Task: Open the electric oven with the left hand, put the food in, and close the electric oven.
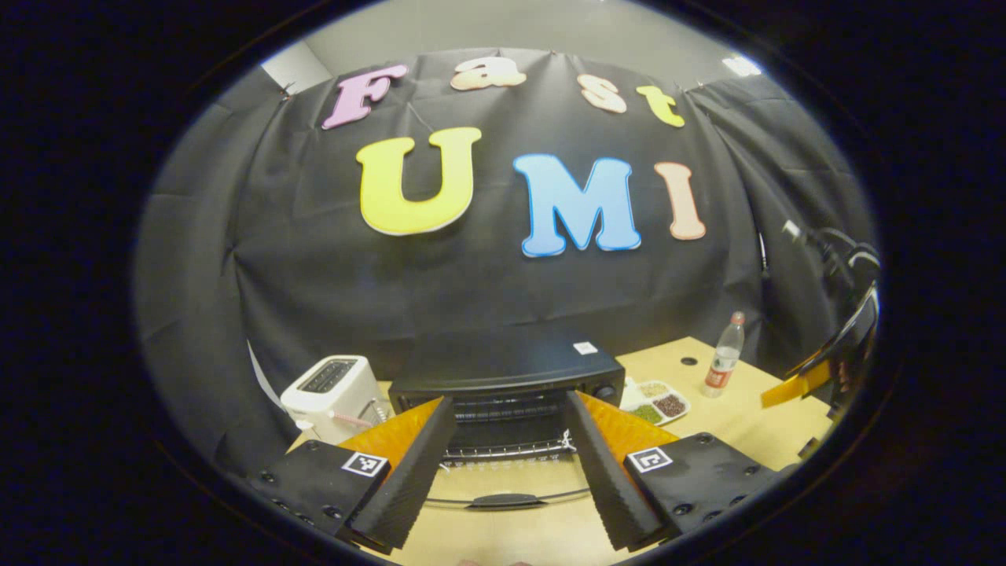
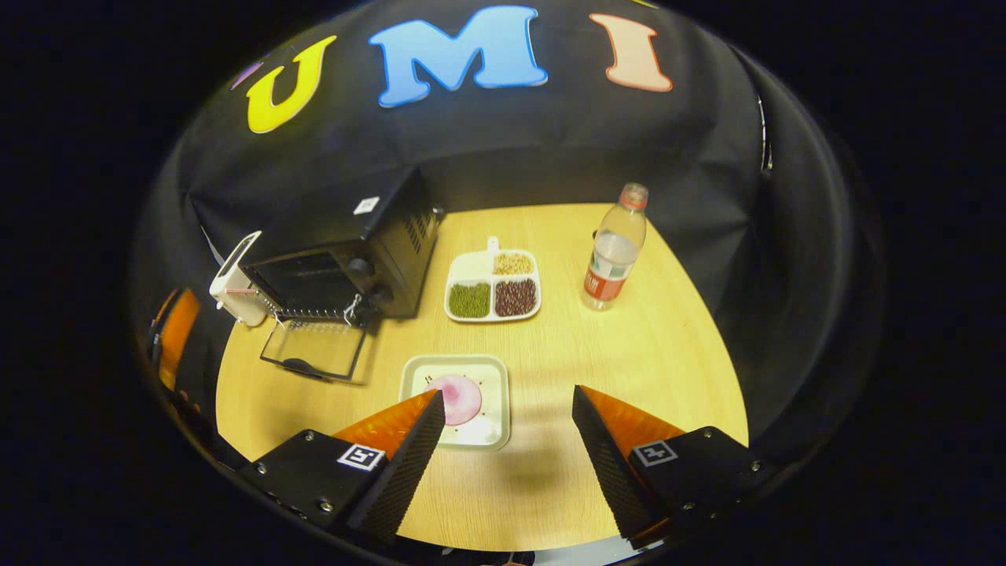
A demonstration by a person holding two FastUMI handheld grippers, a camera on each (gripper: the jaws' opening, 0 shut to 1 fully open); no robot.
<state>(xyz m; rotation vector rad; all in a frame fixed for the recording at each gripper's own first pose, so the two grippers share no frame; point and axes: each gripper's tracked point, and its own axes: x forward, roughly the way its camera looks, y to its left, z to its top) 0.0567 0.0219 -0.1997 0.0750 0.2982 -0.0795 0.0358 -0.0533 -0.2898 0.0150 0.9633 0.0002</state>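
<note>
On the wooden table there is one electric oven, one white toaster, one water bottle, one divided dish with three compartments of dried beans or grains, and one small square tray carrying what looks like a single pink piece of food. Two grippers count in: the left gripper and the right gripper.

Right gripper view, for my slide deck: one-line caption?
Open right gripper hovers above the tray holding pink food; oven door lies open.
</note>
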